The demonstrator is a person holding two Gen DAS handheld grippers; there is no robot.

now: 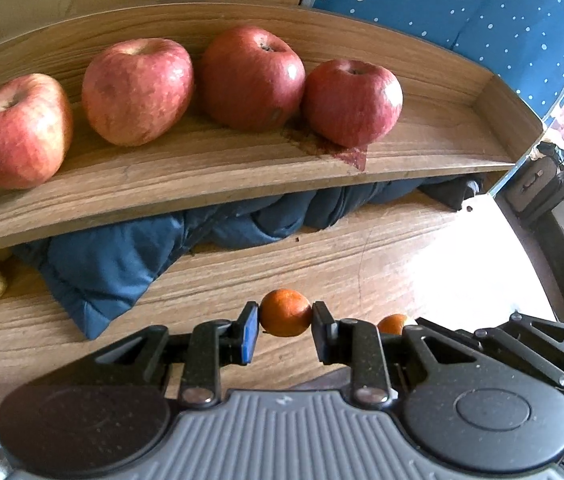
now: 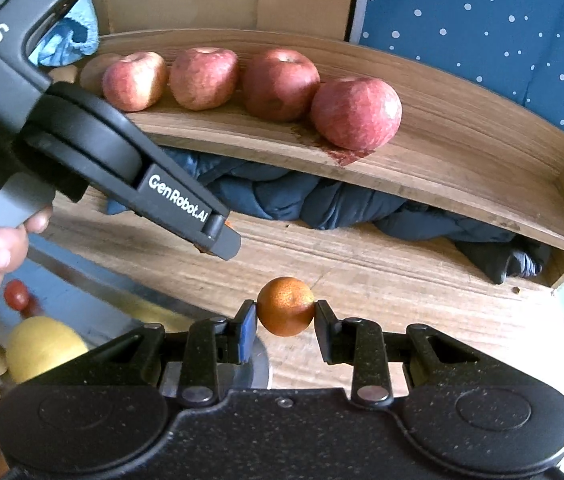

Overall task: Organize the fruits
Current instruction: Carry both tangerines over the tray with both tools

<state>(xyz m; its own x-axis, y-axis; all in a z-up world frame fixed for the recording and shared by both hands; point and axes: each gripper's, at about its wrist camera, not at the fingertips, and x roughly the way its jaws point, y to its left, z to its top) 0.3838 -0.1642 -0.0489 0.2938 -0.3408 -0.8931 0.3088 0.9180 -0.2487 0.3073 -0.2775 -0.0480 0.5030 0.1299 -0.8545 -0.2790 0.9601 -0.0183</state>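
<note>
My left gripper (image 1: 285, 316) and right gripper (image 2: 286, 314) each pinch a mandarin (image 1: 285, 313) — the free shelf (image 1: 442, 148) space lies at one o'clock, nearer my right.

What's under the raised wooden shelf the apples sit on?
A crumpled dark blue padded garment is stuffed under the shelf, spilling onto the wooden surface in front. The shelf hides whatever lies further back.

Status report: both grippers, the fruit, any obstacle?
Left gripper shut on small orange. Right gripper shut on second orange. Four apples on shelf; right end free.
</note>
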